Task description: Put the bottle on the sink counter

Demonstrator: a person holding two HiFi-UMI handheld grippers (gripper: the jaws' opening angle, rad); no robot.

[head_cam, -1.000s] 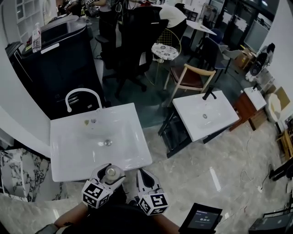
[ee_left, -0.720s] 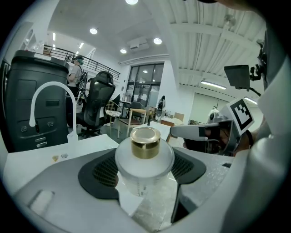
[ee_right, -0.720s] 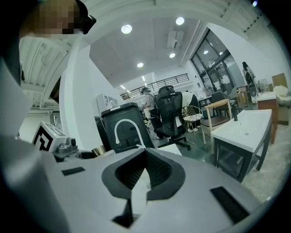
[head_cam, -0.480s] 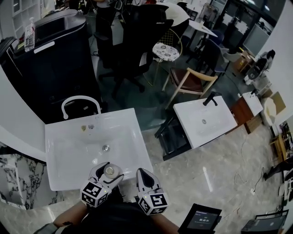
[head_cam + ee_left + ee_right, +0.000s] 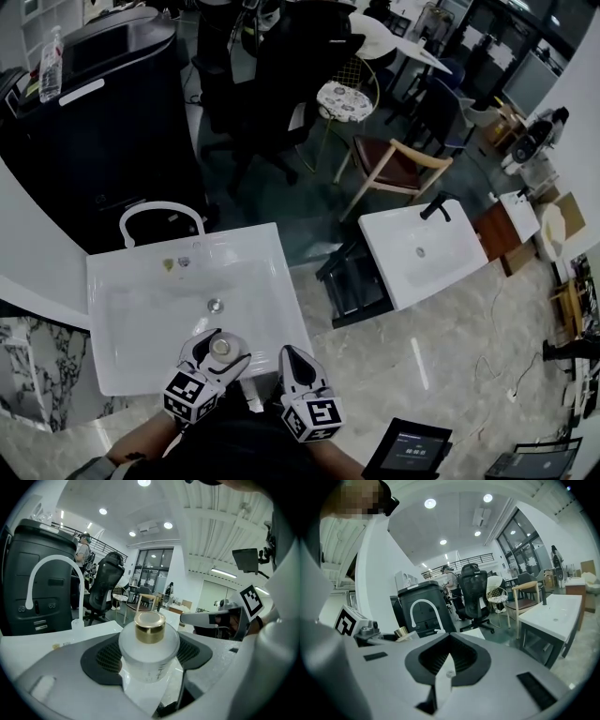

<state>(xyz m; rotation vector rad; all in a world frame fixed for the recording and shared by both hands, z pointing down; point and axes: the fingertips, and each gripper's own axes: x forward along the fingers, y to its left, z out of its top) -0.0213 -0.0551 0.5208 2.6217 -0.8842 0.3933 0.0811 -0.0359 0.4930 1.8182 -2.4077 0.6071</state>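
1. The bottle [image 5: 149, 646] was clamped between the left gripper's [image 5: 221, 349] jaws, above the front rim of the sink [image 5: 272, 246]. Judging by the views, it was not yet set down.
2. Probably left to do: lower it onto the flat rim, then release.
3. The bottle was upright — long axis vertical, gold cap [image 5: 150, 626] pointing up.
4. The right gripper [image 5: 287, 354] was just beside it — jaws together, nothing between them.

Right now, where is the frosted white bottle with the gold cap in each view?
Head view: frosted white gold-capped bottle bottom, left of centre.
Left gripper view: bottle at centre, clamped between the jaws.
Right gripper view: only its gold cap, left of centre.
Shared landmark: white arched faucet.
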